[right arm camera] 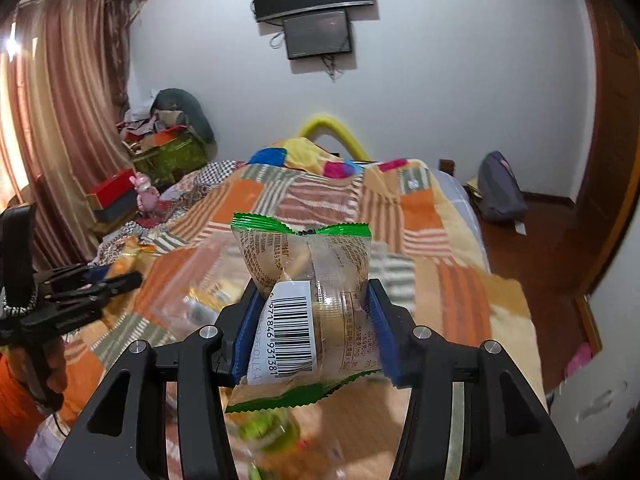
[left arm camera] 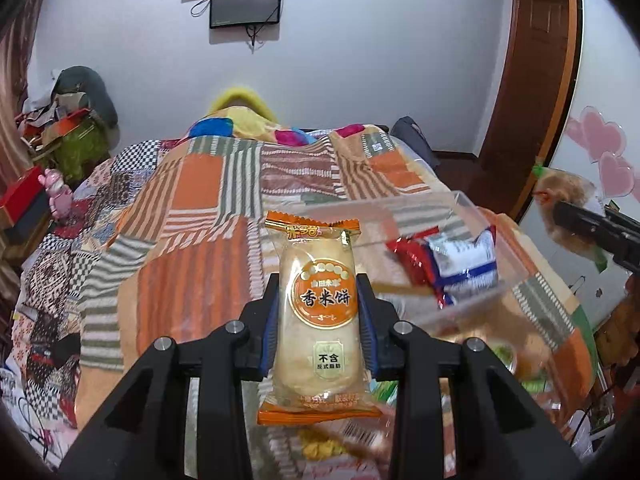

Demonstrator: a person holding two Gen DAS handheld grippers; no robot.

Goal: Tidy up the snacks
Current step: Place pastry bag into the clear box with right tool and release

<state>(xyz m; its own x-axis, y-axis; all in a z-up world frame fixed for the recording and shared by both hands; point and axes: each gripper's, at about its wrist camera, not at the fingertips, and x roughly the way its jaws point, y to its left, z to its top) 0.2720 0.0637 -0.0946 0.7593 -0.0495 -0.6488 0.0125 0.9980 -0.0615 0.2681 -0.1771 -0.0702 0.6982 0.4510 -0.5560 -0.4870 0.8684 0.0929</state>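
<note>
Each claw is closed on one snack, the left gripper (left arm camera: 318, 312) pinching an orange rice cracker packet (left arm camera: 318, 304) and the right gripper (right arm camera: 312, 320) a green-edged packet (right arm camera: 308, 292), both held above the quilt (left arm camera: 192, 200), probably bound for the clear box (left arm camera: 460, 216) at two o'clock.

At the centre of the frame, a green-edged snack packet (right arm camera: 308, 300) with its barcode side shown is clamped between the blue pads (right arm camera: 379, 322) of the right gripper (right arm camera: 310, 320). A patchwork quilt (right arm camera: 460, 280) is spread behind. The left gripper (right arm camera: 90, 282) is seen at the left edge.
</note>
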